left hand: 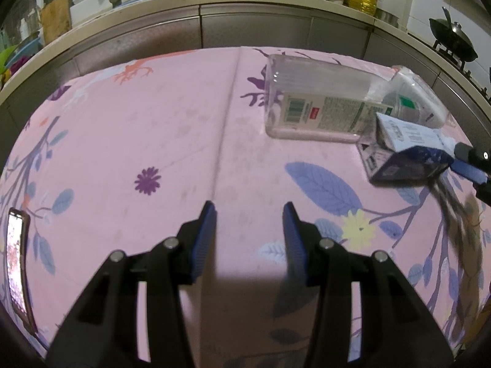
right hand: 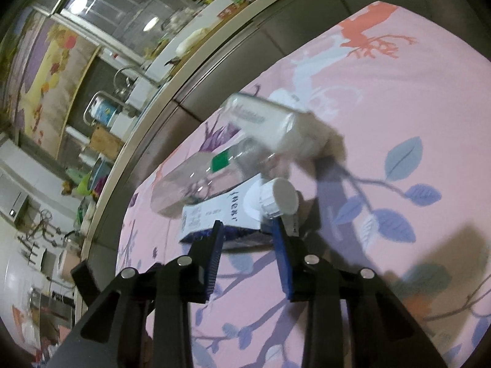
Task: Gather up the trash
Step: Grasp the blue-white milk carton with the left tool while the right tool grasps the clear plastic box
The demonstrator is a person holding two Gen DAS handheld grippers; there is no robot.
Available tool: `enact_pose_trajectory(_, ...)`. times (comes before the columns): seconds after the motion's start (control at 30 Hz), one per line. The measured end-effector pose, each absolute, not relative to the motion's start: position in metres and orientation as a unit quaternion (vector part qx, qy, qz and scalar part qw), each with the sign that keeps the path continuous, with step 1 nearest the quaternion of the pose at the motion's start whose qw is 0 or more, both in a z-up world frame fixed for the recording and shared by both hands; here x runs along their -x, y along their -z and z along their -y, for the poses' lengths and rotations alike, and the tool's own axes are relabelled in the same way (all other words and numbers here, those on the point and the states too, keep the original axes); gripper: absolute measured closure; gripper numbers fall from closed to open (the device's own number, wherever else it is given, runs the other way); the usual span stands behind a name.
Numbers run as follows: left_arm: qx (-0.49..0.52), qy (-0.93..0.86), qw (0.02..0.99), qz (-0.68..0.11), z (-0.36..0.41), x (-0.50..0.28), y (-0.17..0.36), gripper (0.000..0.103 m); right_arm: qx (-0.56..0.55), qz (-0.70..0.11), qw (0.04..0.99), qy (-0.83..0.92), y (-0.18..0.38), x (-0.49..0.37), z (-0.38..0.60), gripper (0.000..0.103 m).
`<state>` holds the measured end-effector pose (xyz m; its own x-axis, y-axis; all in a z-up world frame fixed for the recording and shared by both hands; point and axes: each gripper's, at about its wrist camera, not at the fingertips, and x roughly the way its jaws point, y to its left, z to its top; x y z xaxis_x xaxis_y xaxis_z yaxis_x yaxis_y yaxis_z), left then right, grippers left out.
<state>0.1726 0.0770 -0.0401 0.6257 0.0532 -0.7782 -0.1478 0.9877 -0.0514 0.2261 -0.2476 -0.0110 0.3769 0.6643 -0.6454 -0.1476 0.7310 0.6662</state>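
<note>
Trash lies in a small heap on the far right part of the pink flowered tablecloth (left hand: 153,128): a blue and white carton (left hand: 408,153) with a white screw cap (right hand: 284,197), a clear plastic bottle (left hand: 414,101) with a green label, and a big clear square container (left hand: 316,98) on its side. In the right wrist view, the right gripper (right hand: 248,239) has its blue pads on both sides of the near end of the carton, pinching it. The carton's far end touches the clear bottle, and a white bottle (right hand: 267,125) looks blurry just past them. The left gripper (left hand: 248,214) hangs over the near middle of the cloth with its fingers spread and nothing between them. All around it the cloth is bare, so there is lots of open room on the left and in the middle. A phone (left hand: 18,263) lies at the near left edge of the table, partly cut off by the picture edge. Past the far edge of the table runs a grey kitchen counter (left hand: 245,24), close behind the heap. The right gripper shows only as a blue tip at the right edge of the left wrist view. Words on the carton are too blurry to read.
</note>
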Motion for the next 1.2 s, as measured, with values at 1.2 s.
enact_pose_trajectory(1.2,0.154,-0.006,0.895,-0.419,-0.09,-0.143,0.005,0.058,-0.228,-0.543,0.683,-0.431,0.018,-0.182,0.183,0.071)
